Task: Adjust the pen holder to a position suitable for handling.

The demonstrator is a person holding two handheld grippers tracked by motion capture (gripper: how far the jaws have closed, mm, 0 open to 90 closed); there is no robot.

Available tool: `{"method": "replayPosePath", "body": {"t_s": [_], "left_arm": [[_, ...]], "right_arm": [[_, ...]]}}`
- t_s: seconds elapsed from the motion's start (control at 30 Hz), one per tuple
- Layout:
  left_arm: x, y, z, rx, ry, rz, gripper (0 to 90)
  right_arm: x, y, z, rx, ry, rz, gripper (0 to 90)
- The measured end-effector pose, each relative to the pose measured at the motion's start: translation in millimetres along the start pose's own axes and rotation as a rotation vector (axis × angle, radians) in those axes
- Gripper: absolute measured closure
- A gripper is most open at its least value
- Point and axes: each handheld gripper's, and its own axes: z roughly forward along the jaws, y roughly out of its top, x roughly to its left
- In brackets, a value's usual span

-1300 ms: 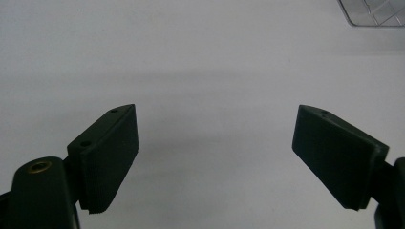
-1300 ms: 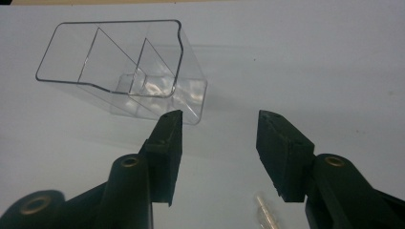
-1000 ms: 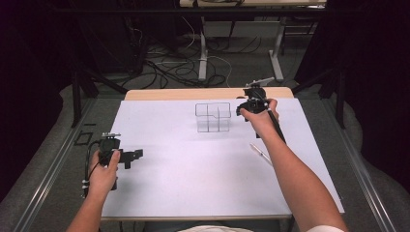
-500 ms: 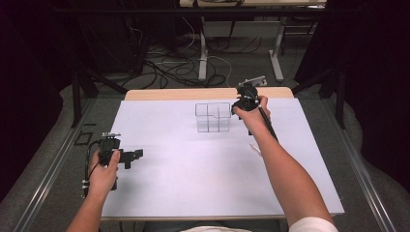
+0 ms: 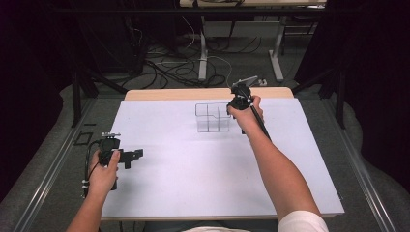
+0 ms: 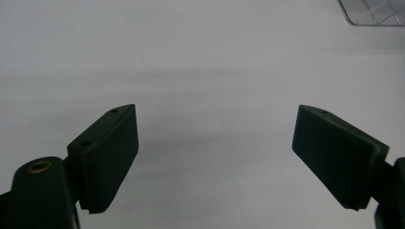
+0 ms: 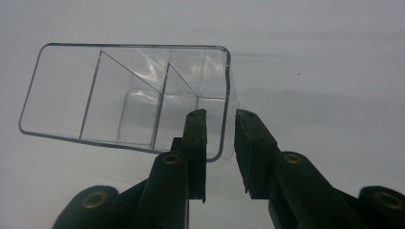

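**Right tool astride the organiser wall, grip not yet closed**

Broadly, I am at the start of handling the clear organiser, and most of the work looks to be ahead of me. The bench (image 5: 203, 183) is covered by a white sheet and is nearly bare; the one thing on it that matters is the clear organiser (image 5: 212, 117), standing upright toward the far edge, a little right of centre.

My right tool (image 7: 220, 125) is at that organiser's right end. In the right gripper view its jaws stand a narrow gap apart, with the end wall of the organiser rising between them: one jaw inside the last compartment, the other outside. I can see daylight on both sides of the wall, so I judge the jaws have not yet pinched it. Closing on the wall is what remains, and then whatever lift or shift follows.

My left tool (image 5: 126, 155) rests low at the near left of the bench, well apart from the organiser. In the left gripper view its jaws are spread wide with nothing between them, just white sheet.

As for contents, the organiser (image 7: 126, 98) is split by thin dividers into several compartments, and every one I can see through is empty.
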Motion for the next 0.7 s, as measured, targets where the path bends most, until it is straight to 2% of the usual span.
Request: {"method": "replayPosePath", "body": {"t_s": [0.43, 0.47, 0.6, 0.67, 0.7], "left_arm": [[-0.2, 0.2, -0.2, -0.006, -0.002, -0.003, 15.8], [-0.2, 0.4, -0.5, -0.002, -0.003, -0.002, 15.7], [0.1, 0.5, -0.5, 0.001, -0.004, -0.002, 15.7], [0.2, 0.3, -0.1, -0.007, -0.001, -0.003, 15.8], [0.2, 0.4, -0.3, -0.005, -0.002, -0.003, 15.7]], "right_arm": [[4.0, 1.3, 11.9, 0.034, -0.016, 0.026, 76.8], [3.8, 1.3, 12.9, 0.03, -0.023, 0.014, 77.0], [3.3, 1.9, 15.9, 0.041, -0.039, 0.032, 78.5], [2.0, 1.9, 16.6, 0.059, -0.044, 0.025, 79.9], [3.2, 2.1, 17.2, 0.062, -0.053, 0.042, 80.7]]}}
